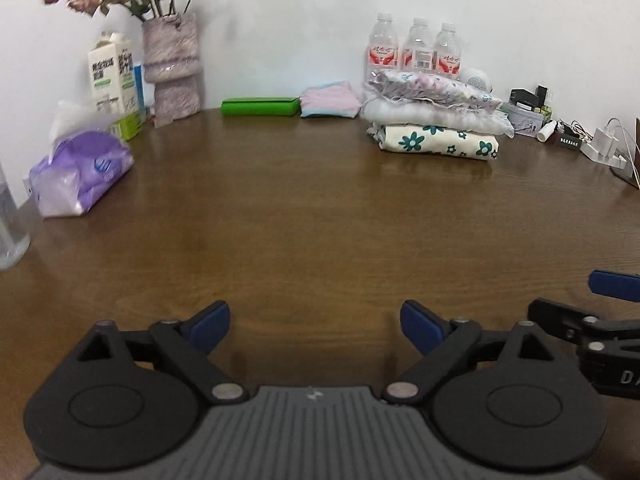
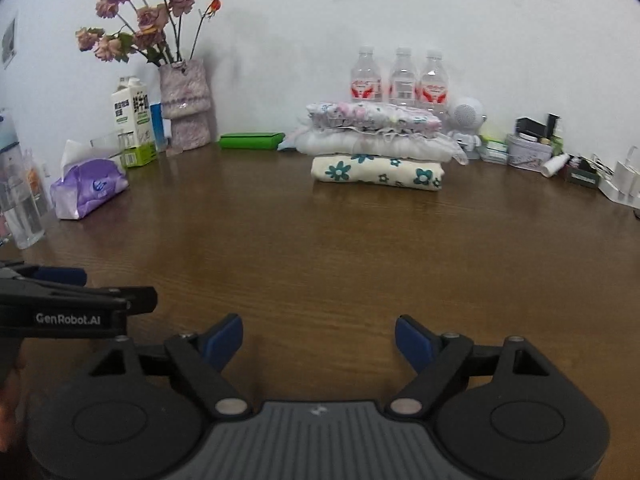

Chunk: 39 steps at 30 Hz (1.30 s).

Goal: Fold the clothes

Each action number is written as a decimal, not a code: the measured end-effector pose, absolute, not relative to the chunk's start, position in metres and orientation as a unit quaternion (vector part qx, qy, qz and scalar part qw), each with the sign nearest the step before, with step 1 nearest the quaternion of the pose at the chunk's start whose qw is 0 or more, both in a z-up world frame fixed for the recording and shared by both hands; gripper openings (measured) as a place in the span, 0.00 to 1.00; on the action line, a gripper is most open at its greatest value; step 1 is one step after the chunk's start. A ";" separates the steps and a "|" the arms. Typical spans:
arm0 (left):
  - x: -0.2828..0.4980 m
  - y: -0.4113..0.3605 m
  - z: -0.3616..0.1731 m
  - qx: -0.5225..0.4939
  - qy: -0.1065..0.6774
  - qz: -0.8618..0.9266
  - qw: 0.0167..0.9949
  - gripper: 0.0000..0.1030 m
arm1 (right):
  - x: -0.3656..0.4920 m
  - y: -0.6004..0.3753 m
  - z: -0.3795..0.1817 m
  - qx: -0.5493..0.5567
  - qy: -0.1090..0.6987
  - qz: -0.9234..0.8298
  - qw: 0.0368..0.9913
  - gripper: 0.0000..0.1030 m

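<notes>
Now both claws hover low over the brown bench (image 1: 320, 208), side by side, and neither has hold of anything. On the far left of the bench lies a purple tissue pack (image 1: 80, 172), and behind it stand a milk carton (image 1: 112, 76) and a vase with dried roses (image 1: 172, 68). The left claw (image 1: 315, 326) has its blue pads spread wide apart with only bare wood between them. Further along the wall lie a green case (image 1: 260, 106) and a small pink folded cloth (image 1: 330, 100). The right claw (image 2: 319, 340) is equally wide open and empty. To the right of centre, against the wall, sits the stack of folded clothes (image 2: 378, 146): a cream piece with teal flowers at the bottom, a white frilled one on it, a pale flowered one on top. Behind the stack stand three water bottles (image 2: 400, 80). No unfolded garment is in view, so I judge that one piece is finished and the step in hand is between garments. The next move calls for bringing a fresh garment onto the free middle of the bench, if any remain, and spreading it flat
</notes>
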<state>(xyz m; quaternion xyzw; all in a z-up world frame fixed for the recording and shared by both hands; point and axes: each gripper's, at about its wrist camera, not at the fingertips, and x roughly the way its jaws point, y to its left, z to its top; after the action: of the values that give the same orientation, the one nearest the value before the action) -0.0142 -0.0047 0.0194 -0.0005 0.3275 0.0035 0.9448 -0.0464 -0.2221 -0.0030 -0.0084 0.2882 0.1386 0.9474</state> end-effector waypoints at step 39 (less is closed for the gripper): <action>-0.008 0.006 0.003 0.004 0.343 0.011 0.939 1.00 | -0.020 -0.192 -0.018 -0.016 0.343 0.064 0.937 1.00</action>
<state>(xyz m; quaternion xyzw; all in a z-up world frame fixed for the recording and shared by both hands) -0.0078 0.0057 0.0026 0.0039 0.3434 0.0107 0.9391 -0.0197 -0.1925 -0.0184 -0.0158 0.3433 0.0638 0.9369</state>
